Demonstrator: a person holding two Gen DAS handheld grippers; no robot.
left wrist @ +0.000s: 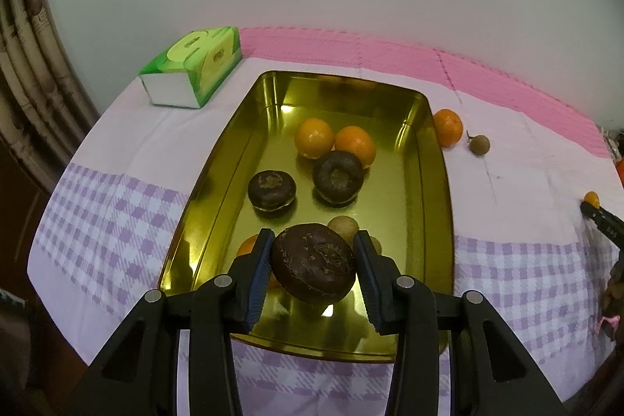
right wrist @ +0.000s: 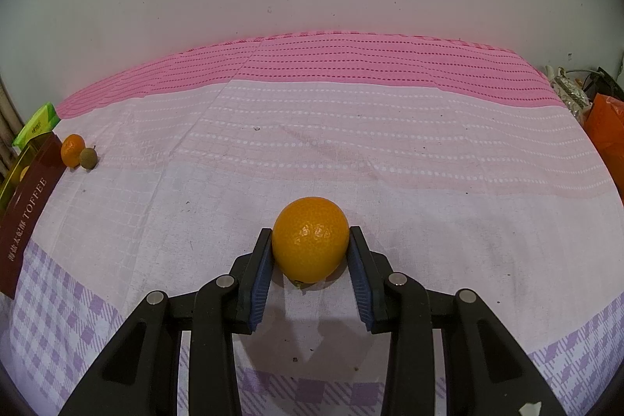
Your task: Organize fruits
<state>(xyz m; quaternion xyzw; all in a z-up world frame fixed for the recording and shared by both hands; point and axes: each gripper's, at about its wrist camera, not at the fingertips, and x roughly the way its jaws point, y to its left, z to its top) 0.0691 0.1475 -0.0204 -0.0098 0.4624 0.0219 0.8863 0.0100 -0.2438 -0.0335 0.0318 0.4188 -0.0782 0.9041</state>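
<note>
In the left wrist view, the left tool [left wrist: 312, 262] at the lower middle of the frame grips a dark brown fruit [left wrist: 314, 263] over the near end of the gold tin [left wrist: 218, 182], which already holds two oranges [left wrist: 314, 137], two more dark fruits [left wrist: 272, 188] and some small ones, so most sorting looks done. In the right wrist view, the right tool [right wrist: 310, 248] at lower centre is clamped on an orange [right wrist: 310, 238] resting on the cloth-covered desk [right wrist: 351, 151]. Another orange [right wrist: 72, 150] and a small brown fruit [right wrist: 88, 158] lie at the left edge beside the tin, both left to collect.
</note>
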